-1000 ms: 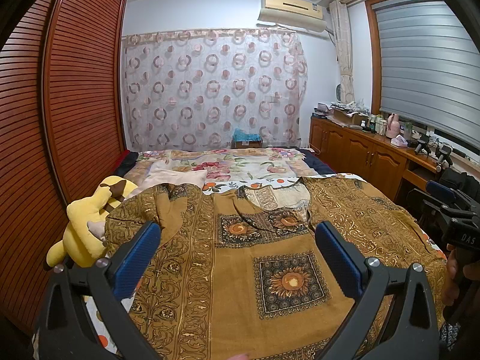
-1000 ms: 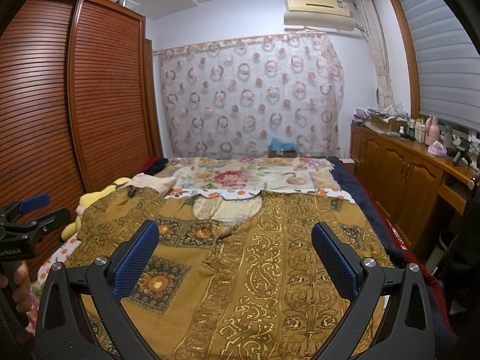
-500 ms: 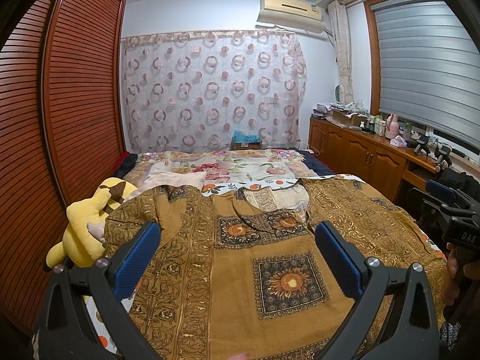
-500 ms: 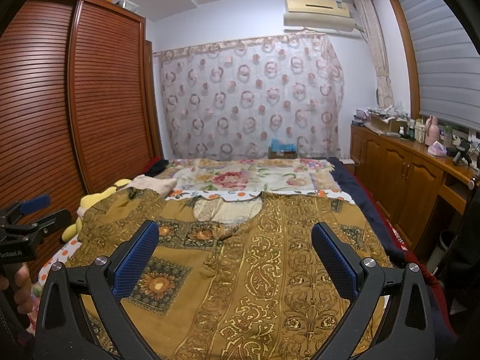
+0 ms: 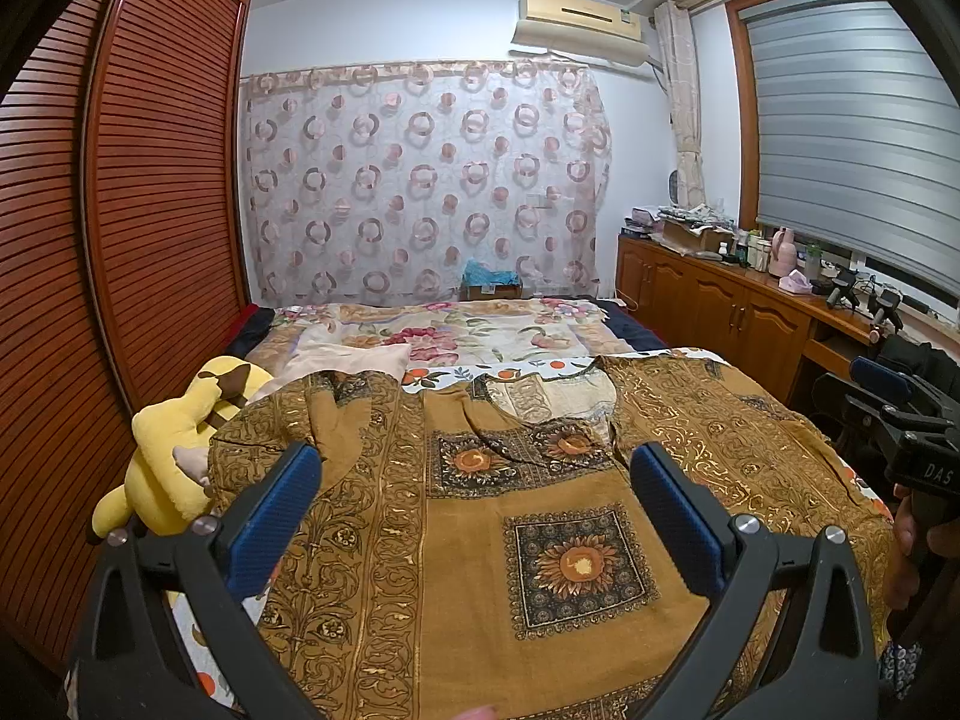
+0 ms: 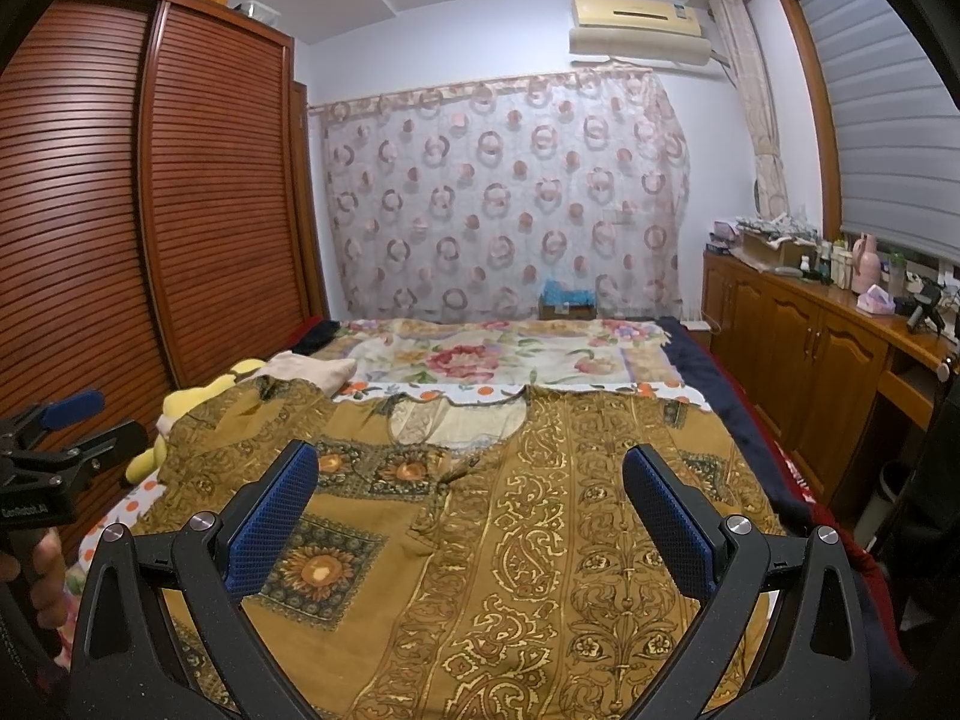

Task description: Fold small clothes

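Almost nothing is seen to have changed since the earlier frames: the garment (image 5: 480, 516) lies as it did, and both claws are kept where they were. The brown, gold-patterned garment is spread flat, front up, on the bed (image 5: 456, 330), its neckline turned toward the far end. A yellow plush toy (image 5: 174, 456) is partly tucked under the garment's left edge, and a pale folded cloth (image 5: 354, 357) lies just beyond that shoulder. A wooden counter (image 6: 840, 324), crowded with bottles and boxes, stands along the right wall. The left claw (image 5: 474, 498) is held above the garment's near part with its blue pads wide apart and nothing between them. The right claw (image 6: 471, 501) is likewise spread and empty, raised over the garment's right half.
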`<move>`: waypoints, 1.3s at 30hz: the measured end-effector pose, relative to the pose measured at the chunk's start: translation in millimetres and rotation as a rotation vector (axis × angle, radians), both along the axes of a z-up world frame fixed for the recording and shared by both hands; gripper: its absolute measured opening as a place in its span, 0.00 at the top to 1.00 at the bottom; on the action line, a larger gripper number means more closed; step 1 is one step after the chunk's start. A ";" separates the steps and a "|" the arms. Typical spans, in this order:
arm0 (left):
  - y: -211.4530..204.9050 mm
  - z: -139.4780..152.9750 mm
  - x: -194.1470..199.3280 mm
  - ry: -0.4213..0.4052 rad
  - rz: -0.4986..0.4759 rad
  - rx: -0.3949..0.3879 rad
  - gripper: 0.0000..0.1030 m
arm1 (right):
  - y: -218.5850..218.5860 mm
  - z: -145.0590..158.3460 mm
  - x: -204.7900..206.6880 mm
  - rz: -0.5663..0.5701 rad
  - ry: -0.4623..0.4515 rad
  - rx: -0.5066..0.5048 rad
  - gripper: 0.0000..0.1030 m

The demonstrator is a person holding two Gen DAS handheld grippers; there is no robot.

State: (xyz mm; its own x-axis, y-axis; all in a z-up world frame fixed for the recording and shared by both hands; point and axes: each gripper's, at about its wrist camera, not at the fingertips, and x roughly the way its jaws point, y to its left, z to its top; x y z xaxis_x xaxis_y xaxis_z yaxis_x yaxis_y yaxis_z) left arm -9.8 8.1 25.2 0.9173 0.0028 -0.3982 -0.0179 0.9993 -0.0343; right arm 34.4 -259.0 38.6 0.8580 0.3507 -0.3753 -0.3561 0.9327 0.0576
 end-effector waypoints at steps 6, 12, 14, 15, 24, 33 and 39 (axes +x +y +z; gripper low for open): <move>0.1 1.2 0.3 0.000 0.001 0.000 0.00 | 0.0 -0.1 -0.5 0.001 -0.001 0.001 0.00; 2.0 1.6 2.0 0.013 0.001 -0.001 0.00 | 3.2 -1.8 1.0 0.011 0.007 0.002 0.00; 3.9 1.3 3.3 0.018 0.003 -0.005 0.00 | 9.5 2.2 2.3 0.027 0.015 0.004 0.00; 10.4 0.9 5.3 0.026 0.011 -0.011 0.00 | 11.6 1.2 3.0 0.037 0.021 0.004 0.00; 39.8 -39.3 24.7 0.151 0.036 0.014 0.00 | 25.6 -22.1 23.8 0.106 0.091 -0.012 0.00; 96.7 -59.9 36.9 0.195 0.073 -0.023 0.00 | 52.0 -44.4 48.8 0.180 0.144 -0.064 0.00; 145.9 -72.3 48.8 0.247 0.108 -0.051 0.00 | 62.6 -57.8 59.1 0.216 0.183 -0.086 0.00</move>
State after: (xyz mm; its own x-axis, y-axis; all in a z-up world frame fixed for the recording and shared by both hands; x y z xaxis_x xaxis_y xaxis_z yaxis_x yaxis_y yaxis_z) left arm 39.0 154.1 -47.1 0.7881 0.0693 -0.6117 -0.1381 0.9882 -0.0660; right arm 93.5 -196.4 -19.1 0.6823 0.4785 -0.5526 -0.5381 0.8405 0.0634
